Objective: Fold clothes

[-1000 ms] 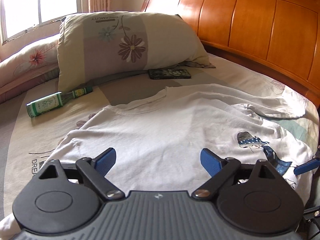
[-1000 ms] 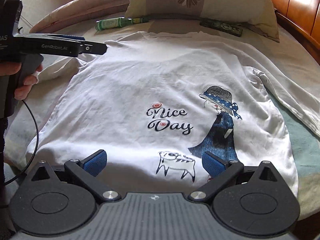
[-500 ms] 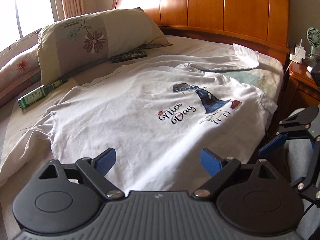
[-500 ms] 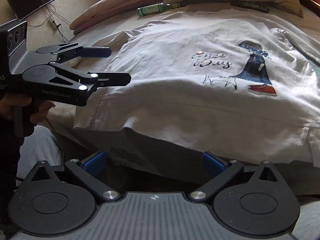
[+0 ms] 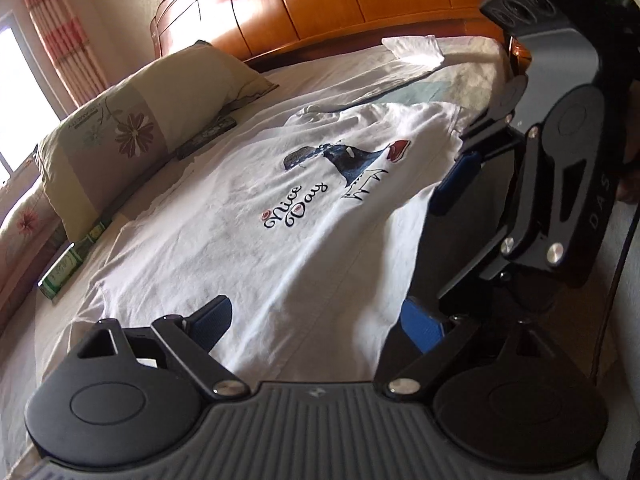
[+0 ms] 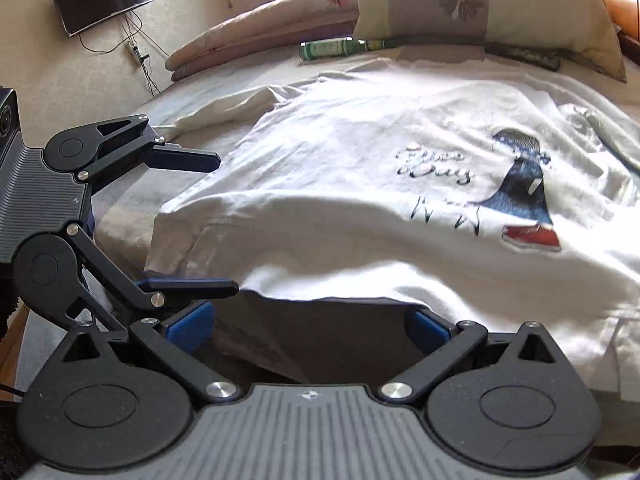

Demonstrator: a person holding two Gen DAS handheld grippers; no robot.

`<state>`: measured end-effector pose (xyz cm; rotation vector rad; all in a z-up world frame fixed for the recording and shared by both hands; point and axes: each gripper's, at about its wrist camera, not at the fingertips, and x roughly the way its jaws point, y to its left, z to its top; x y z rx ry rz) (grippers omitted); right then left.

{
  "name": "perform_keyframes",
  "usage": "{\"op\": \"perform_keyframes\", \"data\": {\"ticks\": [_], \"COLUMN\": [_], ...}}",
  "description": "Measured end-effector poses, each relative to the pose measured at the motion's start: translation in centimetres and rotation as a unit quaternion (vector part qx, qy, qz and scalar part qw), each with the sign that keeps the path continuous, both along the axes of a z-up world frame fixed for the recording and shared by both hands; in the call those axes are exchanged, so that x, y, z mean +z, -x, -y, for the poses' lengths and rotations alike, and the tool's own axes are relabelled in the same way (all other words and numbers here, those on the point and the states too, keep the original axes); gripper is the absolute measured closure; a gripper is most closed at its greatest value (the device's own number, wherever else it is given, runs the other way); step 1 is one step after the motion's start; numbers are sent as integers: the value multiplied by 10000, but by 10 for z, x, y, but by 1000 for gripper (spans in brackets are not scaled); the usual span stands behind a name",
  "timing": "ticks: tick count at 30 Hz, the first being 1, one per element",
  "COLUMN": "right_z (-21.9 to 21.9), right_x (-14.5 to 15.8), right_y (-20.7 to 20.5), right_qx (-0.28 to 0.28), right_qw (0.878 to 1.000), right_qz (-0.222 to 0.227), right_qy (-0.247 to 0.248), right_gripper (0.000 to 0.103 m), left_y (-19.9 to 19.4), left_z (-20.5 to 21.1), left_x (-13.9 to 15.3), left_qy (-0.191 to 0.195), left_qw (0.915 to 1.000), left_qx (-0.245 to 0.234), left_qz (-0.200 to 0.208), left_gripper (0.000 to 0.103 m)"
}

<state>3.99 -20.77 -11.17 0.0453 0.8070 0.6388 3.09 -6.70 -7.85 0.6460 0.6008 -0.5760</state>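
Left wrist view: white shirt (image 5: pixel 248 240) reads "Nice Day"; right gripper (image 5: pixel 444 248) marked "DAS", pillow (image 5: pixel 132 136) lettering unreadable. Both grippers' jaws spread, left gripper (image 5: pixel 316 320) empty too.

White shirt (image 5: pixel 248 240) has "Nice Day" in dark script across chest, just at 8 o'clock of girl print (image 5: pixel 340 158). Same words show blurry in right wrist view. Right gripper (image 5: pixel 448 248) body reads "DAS" in pale letters down its side, at 3 o'clock in left wrist view. Pillow (image 5: pixel 120 136) has small printed line by flower, too tiny to read. Green bottle (image 6: pixel 332 49) label also unreadable.
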Motion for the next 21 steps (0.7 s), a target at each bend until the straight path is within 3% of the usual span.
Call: {"op": "perform_keyframes", "data": {"ticks": [7, 11, 16, 21], "right_z": [5, 6, 6, 4], "right_x": [5, 10, 13, 18], "right_y": [-16, -16, -12, -13], "right_qx": [-11, 30, 153, 177], "right_qw": [9998, 9994, 9967, 9922], "right_qz": [182, 343, 684, 941], "right_qy": [-33, 4, 420, 803], "right_gripper": [0, 0, 0, 5], "left_y": [-12, -23, -50, -62], "left_z": [23, 32, 15, 10], "left_x": [-20, -28, -11, -4], "left_qy": [-329, -478, -30, 47], "left_qw": [9990, 9982, 9992, 9989], "left_qx": [-305, -202, 287, 387], "left_qz": [10, 283, 282, 243], "left_gripper": [11, 11, 11, 11]}}
